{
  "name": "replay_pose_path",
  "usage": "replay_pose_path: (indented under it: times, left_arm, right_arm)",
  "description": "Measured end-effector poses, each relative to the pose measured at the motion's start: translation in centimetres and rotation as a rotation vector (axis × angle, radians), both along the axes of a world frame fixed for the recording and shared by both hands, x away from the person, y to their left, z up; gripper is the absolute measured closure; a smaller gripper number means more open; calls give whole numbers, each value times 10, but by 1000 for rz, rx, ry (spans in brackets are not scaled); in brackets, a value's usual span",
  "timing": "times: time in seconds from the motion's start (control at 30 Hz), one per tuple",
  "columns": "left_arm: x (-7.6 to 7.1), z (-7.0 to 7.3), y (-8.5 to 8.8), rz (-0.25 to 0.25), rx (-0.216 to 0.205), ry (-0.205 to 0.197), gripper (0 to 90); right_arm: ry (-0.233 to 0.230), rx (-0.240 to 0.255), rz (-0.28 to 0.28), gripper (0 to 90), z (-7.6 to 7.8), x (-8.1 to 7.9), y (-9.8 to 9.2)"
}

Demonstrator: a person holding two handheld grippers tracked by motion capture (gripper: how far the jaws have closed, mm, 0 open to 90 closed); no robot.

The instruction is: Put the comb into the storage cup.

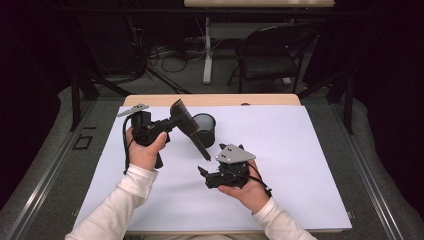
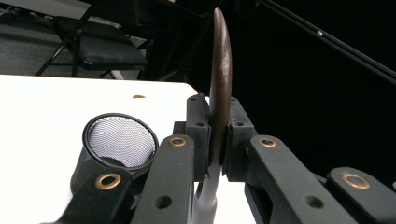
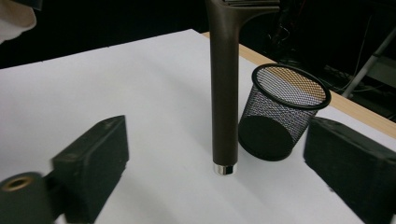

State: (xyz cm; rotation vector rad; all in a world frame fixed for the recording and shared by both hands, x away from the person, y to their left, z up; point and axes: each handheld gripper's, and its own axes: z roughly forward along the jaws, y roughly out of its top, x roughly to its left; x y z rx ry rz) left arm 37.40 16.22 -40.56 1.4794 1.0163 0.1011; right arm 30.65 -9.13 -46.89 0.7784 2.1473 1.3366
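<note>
Nearest, on the left, the left gripper (image 1: 172,121) clenches one brown brush (image 1: 186,122) by its head, handle slanting down above the white mat (image 1: 300,165). Beyond it stands one black mesh cup (image 1: 205,127). Rightward, the right gripper (image 1: 205,176) gapes empty. Likely next: a handover, or lowering the brush into the cup.

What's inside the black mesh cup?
Nothing shows inside the cup: through its open rim you see bare mesh wall and a dark solid bottom. The brush is outside it, held by the left gripper. The brush handle hides a sliver of the cup.

White sleeves (image 1: 127,192), blk tools (image 1: 202,176)
</note>
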Motion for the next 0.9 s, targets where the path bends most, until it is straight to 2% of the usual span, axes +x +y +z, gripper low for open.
replay_pose_path:
  times: [0.1,0.4,0.67,0.9]
  left_arm:
    - [1,0,-1,2,6,-3,839]
    - [2,4,-3,5,39,-33,839]
    - [3,7,-5,10,70,-53,839]
    - [5,10,-8,17,121,-102,839]
  right_arm:
    - [12,-6,1,0,-1,1,0]
    - [48,9,1,0,1,2,-3]
    - [22,5,-6,0,1,2,-5]
    - [11,5,-14,0,2,1,-5]
